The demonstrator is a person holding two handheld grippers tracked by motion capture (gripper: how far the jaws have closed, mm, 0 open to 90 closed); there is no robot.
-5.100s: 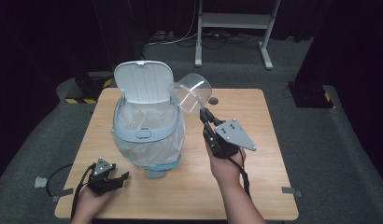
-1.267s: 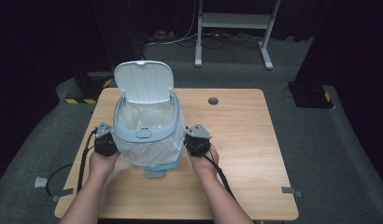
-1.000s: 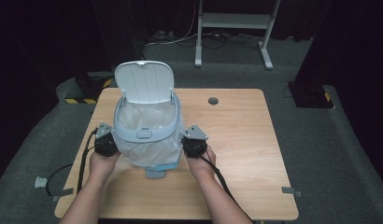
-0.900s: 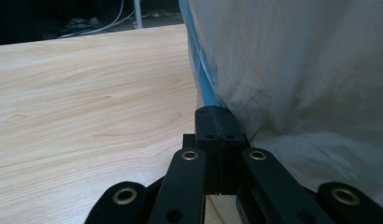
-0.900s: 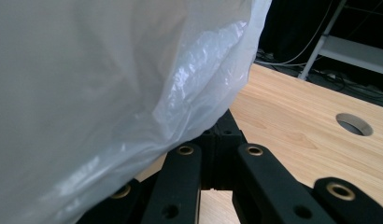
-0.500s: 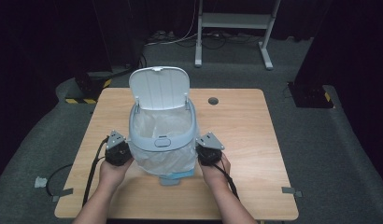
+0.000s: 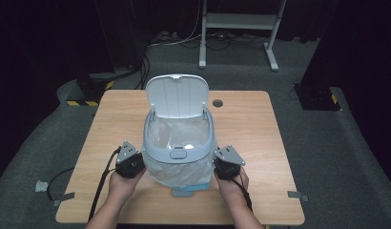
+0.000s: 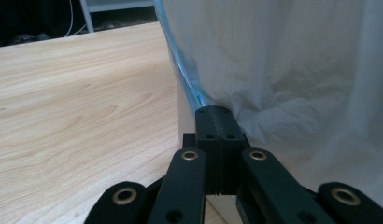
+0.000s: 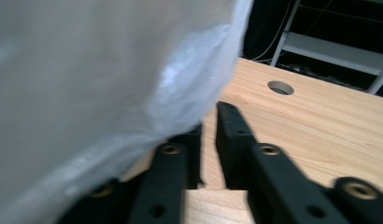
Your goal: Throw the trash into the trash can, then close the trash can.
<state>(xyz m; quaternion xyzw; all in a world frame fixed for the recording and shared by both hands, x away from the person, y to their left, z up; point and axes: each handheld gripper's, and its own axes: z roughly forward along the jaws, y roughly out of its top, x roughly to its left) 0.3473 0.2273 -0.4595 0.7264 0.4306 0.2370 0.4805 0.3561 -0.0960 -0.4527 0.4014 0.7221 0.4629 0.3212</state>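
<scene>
A pale blue pedal bin [image 7: 178, 153] stands mid-table with its lid [image 7: 177, 95] tipped up and back. A white plastic liner bag [image 7: 180, 172] hangs over its rim and down its sides. My left gripper [image 7: 131, 160] sits against the bin's left side; in the left gripper view its jaws are pressed together at the tip [image 8: 216, 119], right beside the bag [image 8: 297, 84]. My right gripper [image 7: 226, 162] is at the bin's right side. In its own view, bare wood shows through the narrow gap [image 9: 208, 135] between its jaws, and the bag [image 9: 110, 79] drapes over the left one.
The wooden table [image 7: 260, 124] has a round cable hole [image 7: 217, 103] behind the bin to the right, also visible as a hole [image 9: 280, 87] ahead of the right gripper. A metal stand [image 7: 236, 24] is on the floor beyond. A cable [image 7: 100, 186] trails from the left gripper.
The bin has slid toward the front edge and turned square to me, with both grippers at its sides. Five seconds ago the right gripper held a clear plastic piece over it.
</scene>
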